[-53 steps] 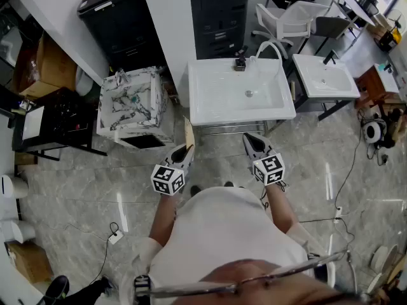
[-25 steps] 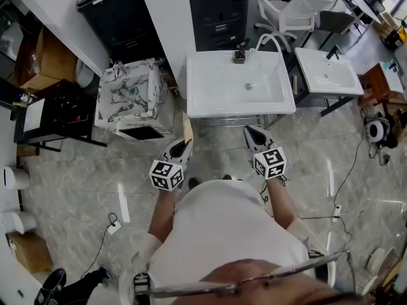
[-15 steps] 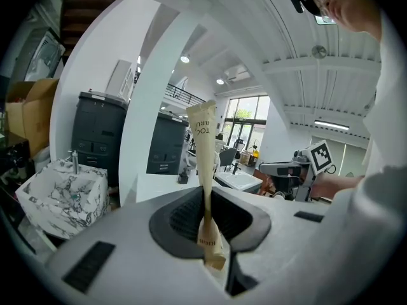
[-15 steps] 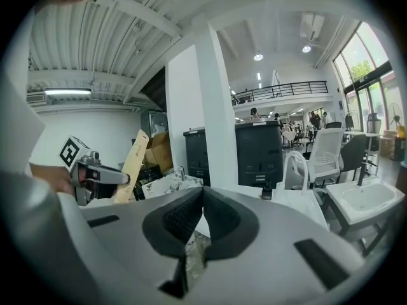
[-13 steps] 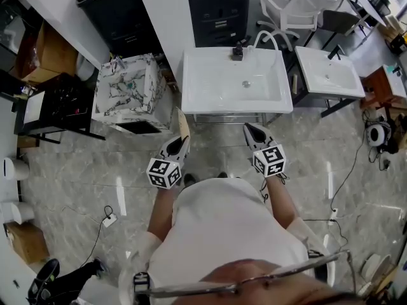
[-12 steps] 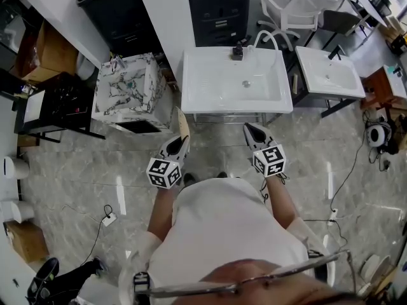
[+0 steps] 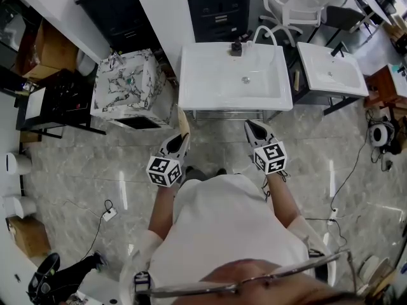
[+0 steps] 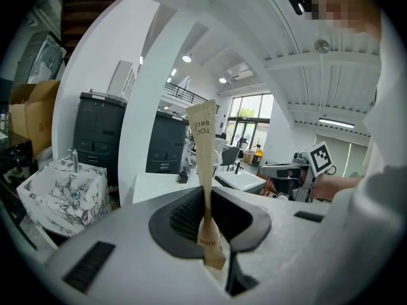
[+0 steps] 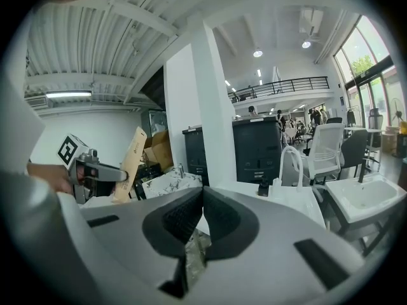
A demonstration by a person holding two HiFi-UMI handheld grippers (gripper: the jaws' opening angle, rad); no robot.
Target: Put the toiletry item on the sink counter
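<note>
Head view, centre frame: the left tool (image 7: 182, 138) has its jaws nearly closed, clamped on the lower end of a flat paper packet (image 7: 184, 123), so the packet's long body stands upright, clear of the tips. The right tool (image 7: 250, 126) is closed on nothing, judged spare. Packet position: just below the white sink desk (image 7: 188, 75) at upper centre, not touching it.

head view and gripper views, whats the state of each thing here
left gripper: shut on the toothbrush packet
toothbrush packet: upright in the left gripper, held short of the sink
right gripper: shut, nothing in it
white sink: packet not yet on it
</note>
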